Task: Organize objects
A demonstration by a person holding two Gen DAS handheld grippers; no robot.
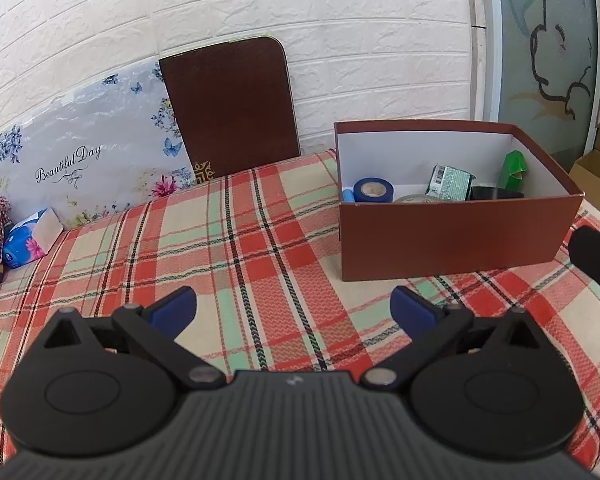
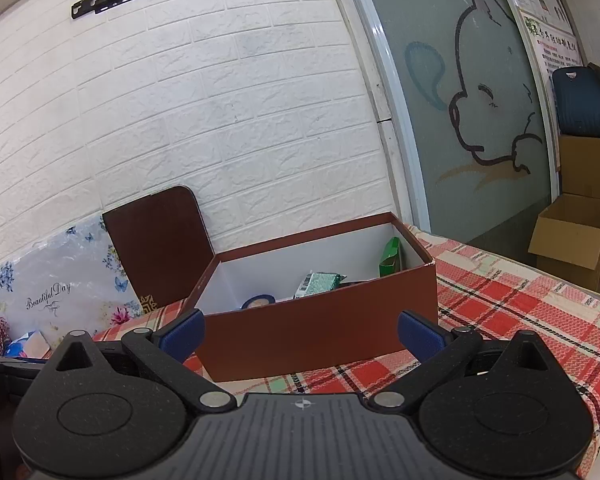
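A red-brown open box [image 1: 452, 236] stands on the plaid tablecloth [image 1: 260, 256] at the right. Inside it lie a blue tape roll [image 1: 373, 189], a green printed packet [image 1: 449, 182], a green carton [image 1: 515, 168], a black object [image 1: 494, 193] and a pale tape roll [image 1: 416, 199]. My left gripper [image 1: 294, 306] is open over bare cloth, left of the box. My right gripper [image 2: 300, 330] is open just in front of the box [image 2: 320, 328], its near wall between the blue fingertips. The packet [image 2: 318, 282] and carton [image 2: 390, 258] show over the wall.
A brown board [image 1: 230, 108] and a floral "Beautiful Day" panel [image 1: 88, 160] lean on the white brick wall. A blue tissue pack [image 1: 30, 240] lies at the far left. Cardboard boxes [image 2: 576, 232] stand on the floor right of the table. The right gripper's body [image 1: 596, 258] shows at the left view's right edge.
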